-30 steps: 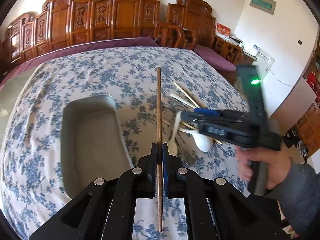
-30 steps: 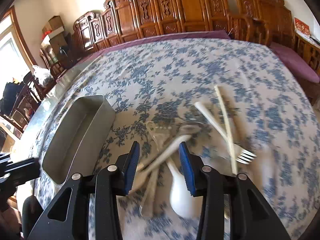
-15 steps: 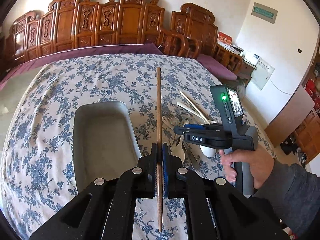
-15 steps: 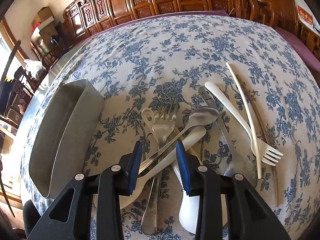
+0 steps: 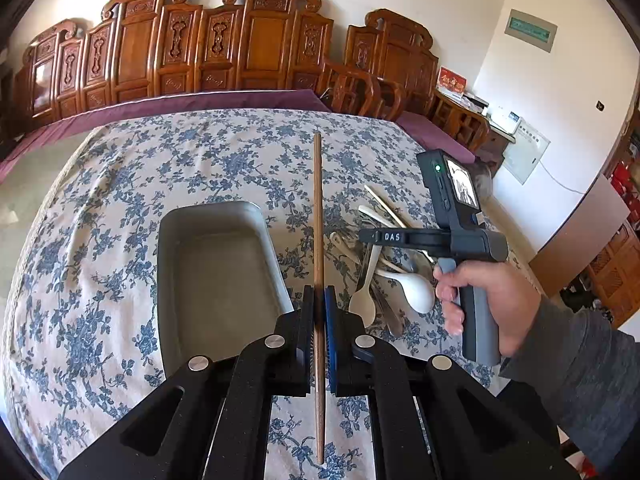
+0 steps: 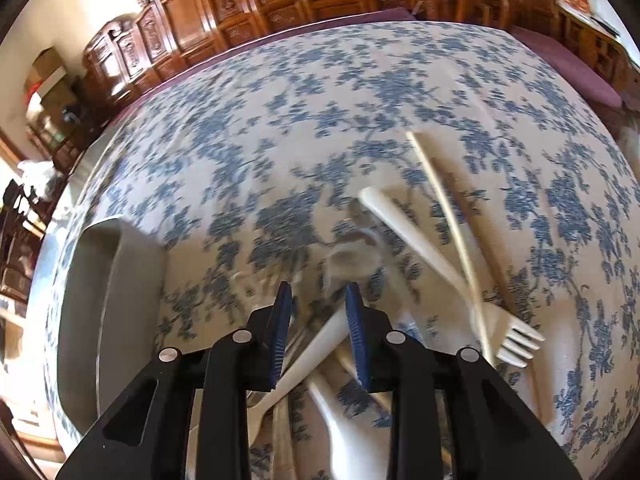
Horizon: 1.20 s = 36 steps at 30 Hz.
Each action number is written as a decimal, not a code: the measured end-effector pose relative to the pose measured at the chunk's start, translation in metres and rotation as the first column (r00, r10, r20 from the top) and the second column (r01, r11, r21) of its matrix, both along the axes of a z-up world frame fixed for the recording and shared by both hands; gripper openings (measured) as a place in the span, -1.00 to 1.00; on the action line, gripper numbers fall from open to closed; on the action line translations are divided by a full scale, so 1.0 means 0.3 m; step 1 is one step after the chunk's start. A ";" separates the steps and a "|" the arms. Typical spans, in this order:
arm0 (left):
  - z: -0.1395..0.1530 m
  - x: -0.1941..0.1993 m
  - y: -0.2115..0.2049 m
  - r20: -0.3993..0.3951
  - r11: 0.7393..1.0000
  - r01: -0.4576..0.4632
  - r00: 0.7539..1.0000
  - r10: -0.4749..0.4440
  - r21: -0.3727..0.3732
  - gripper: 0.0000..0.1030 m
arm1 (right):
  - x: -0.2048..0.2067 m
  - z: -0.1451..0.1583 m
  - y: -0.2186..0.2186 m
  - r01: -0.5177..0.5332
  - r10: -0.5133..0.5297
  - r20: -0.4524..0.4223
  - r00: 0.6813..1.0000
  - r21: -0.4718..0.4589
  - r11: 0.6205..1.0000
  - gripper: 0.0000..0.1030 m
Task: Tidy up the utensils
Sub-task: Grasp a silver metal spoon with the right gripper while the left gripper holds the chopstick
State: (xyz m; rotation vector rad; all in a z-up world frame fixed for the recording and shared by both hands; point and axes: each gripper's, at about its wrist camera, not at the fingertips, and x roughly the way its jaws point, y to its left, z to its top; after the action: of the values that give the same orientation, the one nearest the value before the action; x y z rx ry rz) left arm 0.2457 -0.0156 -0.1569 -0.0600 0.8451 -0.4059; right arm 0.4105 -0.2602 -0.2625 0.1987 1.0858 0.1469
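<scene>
the left gripper (image 5: pixel 319 304) sits nearest in its own view, its two jaws pressed tight on one brown wooden chopstick (image 5: pixel 317 216) that runs straight away between the pads, its near end hanging below them over the cloth and its far tip reaching out above the table; just left of it lies one grey rectangular tray (image 5: pixel 168 280), with nothing showing inside; to the right of the chopstick lies one heap of utensils (image 5: pixel 384 276) on the blue-flowered tablecloth (image 5: pixel 120 184), and in it i count one white soup spoon (image 5: pixel 416 286), one cream plastic spoon (image 5: pixel 364 306), one cream plastic fork (image 6: pixel 516 340), one pale chopstick (image 6: pixel 444 204), and at least one metal spoon (image 6: pixel 352 258); more metal handles lie under them, too blurred to count; the right gripper (image 6: pixel 320 320) points steeply down over the near part of that heap, its jaws part open and closing, with the cream spoon's handle and blurred metal handles lying between and below the pads; whether the pads touch anything i cannot tell; from the left camera the right hand (image 5: pixel 488 292) wraps the grey pistol handle from the right, one grey sleeve (image 5: pixel 576 376) behind it, fingers curled at the front of the grip, the gripper's fingers reaching left above the heap; beyond the table stands a row of carved wooden chairs (image 5: pixel 256 40).
</scene>
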 end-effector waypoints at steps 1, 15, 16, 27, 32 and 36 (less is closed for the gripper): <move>0.000 0.000 0.000 0.000 1.000 0.000 1.000 0.000 -0.001 -0.92 | 0.004 -0.003 -0.008 0.011 -0.011 0.000 1.000 -0.006 1.000 -0.43; -0.001 -0.003 -0.004 -0.002 1.000 0.004 1.000 -0.004 0.004 -0.92 | 0.079 -0.033 0.055 -0.048 0.047 -0.008 0.999 -0.166 0.985 -0.55; -0.002 -0.003 -0.002 -0.003 1.000 0.004 1.000 -0.004 0.004 -0.92 | 0.090 -0.032 0.045 -0.042 0.040 -0.010 0.999 -0.164 0.986 -0.55; -0.022 0.004 0.004 -0.016 1.000 0.001 1.000 -0.001 0.010 -0.92 | 0.114 0.014 -0.022 -0.047 0.053 0.058 0.997 -0.101 0.994 -0.95; -0.025 0.010 0.003 -0.015 1.000 -0.006 1.000 0.006 0.017 -0.92 | 0.084 0.054 -0.002 -0.090 0.097 0.086 0.992 -0.075 0.993 -0.96; -0.019 0.027 0.023 -0.010 0.999 -0.032 0.999 0.032 0.029 -0.92 | 0.050 0.109 0.018 -0.120 0.127 0.121 0.984 -0.068 0.990 -0.96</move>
State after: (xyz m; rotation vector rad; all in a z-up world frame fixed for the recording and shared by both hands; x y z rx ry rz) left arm 0.2538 -0.0086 -0.1627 -0.0486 0.8587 -0.3638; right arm 0.4256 -0.2549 -0.2299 0.0664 0.9766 0.2346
